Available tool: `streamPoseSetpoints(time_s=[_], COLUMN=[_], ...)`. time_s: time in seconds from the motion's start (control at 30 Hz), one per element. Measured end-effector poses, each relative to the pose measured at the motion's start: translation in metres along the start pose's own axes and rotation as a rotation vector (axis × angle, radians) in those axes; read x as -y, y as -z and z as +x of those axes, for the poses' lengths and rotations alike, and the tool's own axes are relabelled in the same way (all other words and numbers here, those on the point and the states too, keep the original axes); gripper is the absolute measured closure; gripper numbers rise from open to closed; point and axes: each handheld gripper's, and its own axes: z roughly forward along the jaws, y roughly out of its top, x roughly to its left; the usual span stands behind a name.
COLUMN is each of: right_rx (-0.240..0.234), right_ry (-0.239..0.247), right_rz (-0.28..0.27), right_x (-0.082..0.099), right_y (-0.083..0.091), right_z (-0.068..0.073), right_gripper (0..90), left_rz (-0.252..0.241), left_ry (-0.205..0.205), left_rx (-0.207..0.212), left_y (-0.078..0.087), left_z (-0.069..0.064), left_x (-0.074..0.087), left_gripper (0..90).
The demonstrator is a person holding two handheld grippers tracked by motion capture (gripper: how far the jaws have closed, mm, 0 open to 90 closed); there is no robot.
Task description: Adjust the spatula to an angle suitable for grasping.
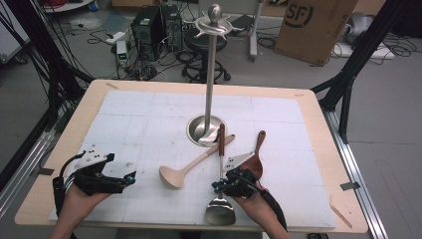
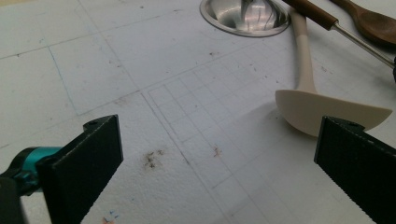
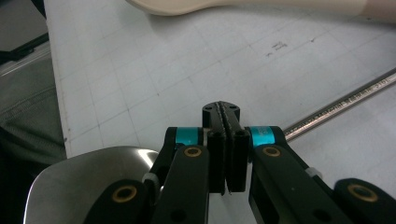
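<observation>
A metal spatula (image 1: 220, 211) with a brown wooden handle lies near the table's front edge, its blade (image 3: 70, 186) towards me. My right gripper (image 1: 216, 188) hovers just over its steel shaft (image 3: 336, 107), jaws shut pad against pad (image 3: 226, 116) with nothing between them. A cream ladle (image 1: 174, 177) lies to the left, its bowl (image 2: 327, 114) ahead of my left gripper (image 2: 224, 172). That left gripper (image 1: 130, 178) rests at the front left, jaws wide open and empty. A dark wooden spoon (image 1: 257, 158) lies partly behind the right gripper.
A tall metal hook stand (image 1: 211, 74) rises from a round base (image 1: 198, 130) at mid-table, touching the utensil handles. The white gridded mat (image 1: 149, 114) covers the wooden table. Computers, cables, a stool and a cardboard box (image 1: 313, 27) sit on the floor beyond.
</observation>
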Motion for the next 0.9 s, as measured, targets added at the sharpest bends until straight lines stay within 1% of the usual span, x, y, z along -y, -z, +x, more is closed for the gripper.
streamPoseSetpoints(time_s=[0.9], right_rx=[0.038], right_ry=[-0.053], right_rz=[0.008], right_x=[0.017], right_y=[0.021], right_z=[-0.012], right_gripper=[89.2], left_rz=[0.001], left_ry=[-0.002], left_rx=[0.001], left_y=[0.000], left_z=[0.000], left_x=[0.000], left_gripper=[1.6])
